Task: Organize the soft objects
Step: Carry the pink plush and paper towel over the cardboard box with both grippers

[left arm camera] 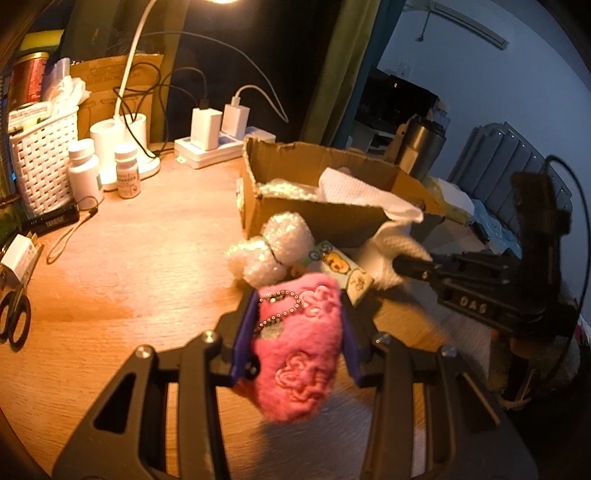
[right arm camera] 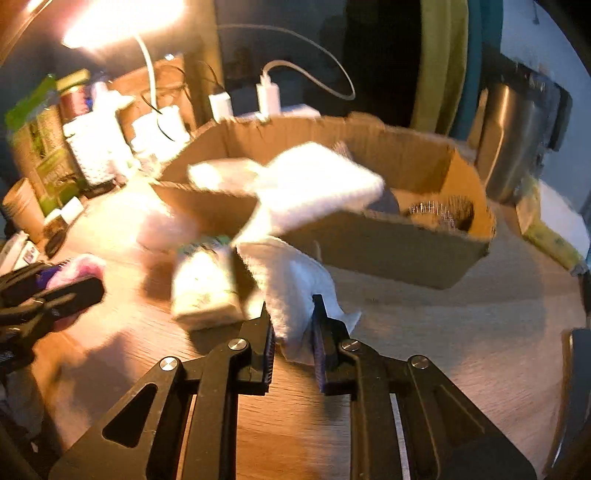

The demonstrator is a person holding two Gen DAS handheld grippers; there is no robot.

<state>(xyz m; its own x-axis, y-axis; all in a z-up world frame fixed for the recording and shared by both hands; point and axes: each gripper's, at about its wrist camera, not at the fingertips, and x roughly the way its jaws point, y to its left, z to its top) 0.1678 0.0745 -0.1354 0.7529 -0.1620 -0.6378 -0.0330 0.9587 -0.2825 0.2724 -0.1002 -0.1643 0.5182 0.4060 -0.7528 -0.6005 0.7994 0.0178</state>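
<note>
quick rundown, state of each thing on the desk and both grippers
left gripper: shut on the pink plush pouch
pink plush pouch: held off the desk, bead chain on top
right gripper: shut on the white cloth
white cloth: pinched, on the desk before the box
cardboard box: open, another white cloth draped over its rim
bubble wrap rolls: loose on the desk beside the box
desk lamp: on
</note>
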